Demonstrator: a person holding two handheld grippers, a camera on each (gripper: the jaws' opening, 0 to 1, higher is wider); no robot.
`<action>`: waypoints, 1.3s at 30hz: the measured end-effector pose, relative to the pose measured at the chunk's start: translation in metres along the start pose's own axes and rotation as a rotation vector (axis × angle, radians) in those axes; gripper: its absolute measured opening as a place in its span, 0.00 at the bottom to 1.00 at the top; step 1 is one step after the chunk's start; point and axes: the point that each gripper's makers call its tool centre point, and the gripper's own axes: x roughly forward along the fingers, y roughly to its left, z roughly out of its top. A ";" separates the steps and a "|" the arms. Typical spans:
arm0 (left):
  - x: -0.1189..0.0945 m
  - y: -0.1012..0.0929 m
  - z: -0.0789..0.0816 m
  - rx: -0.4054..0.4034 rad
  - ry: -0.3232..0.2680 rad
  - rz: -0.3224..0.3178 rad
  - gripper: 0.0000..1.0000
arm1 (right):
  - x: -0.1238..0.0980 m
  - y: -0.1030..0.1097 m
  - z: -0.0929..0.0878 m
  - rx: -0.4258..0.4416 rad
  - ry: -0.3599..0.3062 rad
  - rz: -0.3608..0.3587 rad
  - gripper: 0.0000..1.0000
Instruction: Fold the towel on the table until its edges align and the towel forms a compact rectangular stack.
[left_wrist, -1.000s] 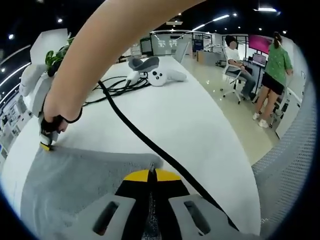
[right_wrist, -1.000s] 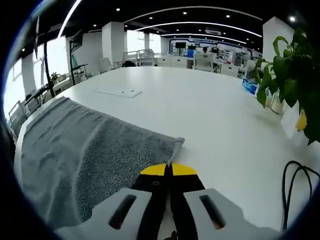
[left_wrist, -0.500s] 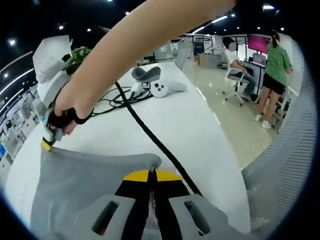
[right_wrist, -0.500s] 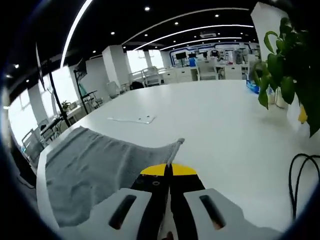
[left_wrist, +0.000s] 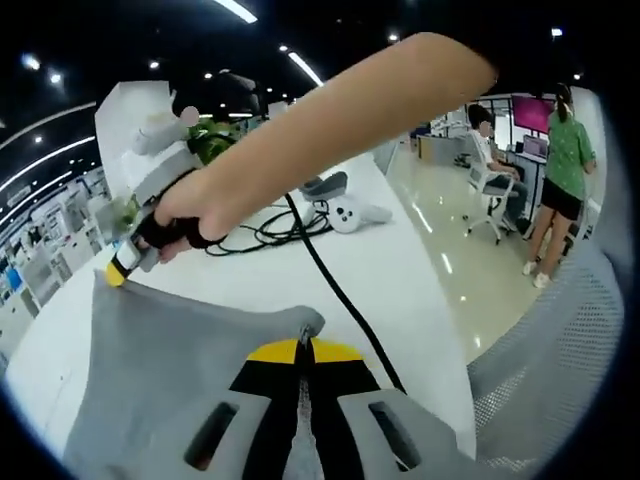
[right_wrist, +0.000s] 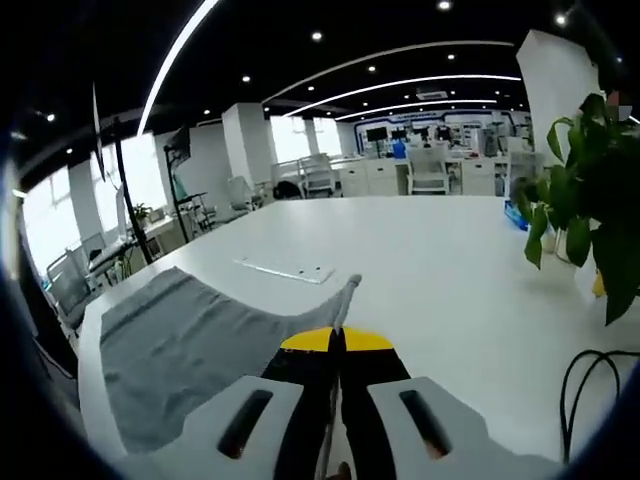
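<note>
White table (right_wrist: 430, 260), grey towel (left_wrist: 180, 350) corners pinched by both tools

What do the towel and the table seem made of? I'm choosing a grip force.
Towel: soft grey cloth, probably terry; matte nubby surface, sagging between the pinched corners. Table: hard, smooth white top, probably laminate; faint sheen.

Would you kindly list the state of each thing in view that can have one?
towel: partly lifted off the table, two corners pinched and raised
left tool: shut on one towel corner
right tool: shut on the other towel corner
black cable: lying loose across the table
potted plant: upright
</note>
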 end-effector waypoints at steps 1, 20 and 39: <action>-0.002 0.001 0.002 -0.002 -0.009 0.003 0.01 | 0.000 0.001 0.004 0.008 -0.007 0.002 0.00; -0.066 0.021 0.038 0.005 -0.135 0.100 0.01 | 0.015 0.034 0.060 0.145 -0.085 0.025 0.00; -0.141 0.052 0.045 -0.126 -0.247 0.222 0.02 | 0.038 0.105 0.106 0.154 -0.099 0.107 0.00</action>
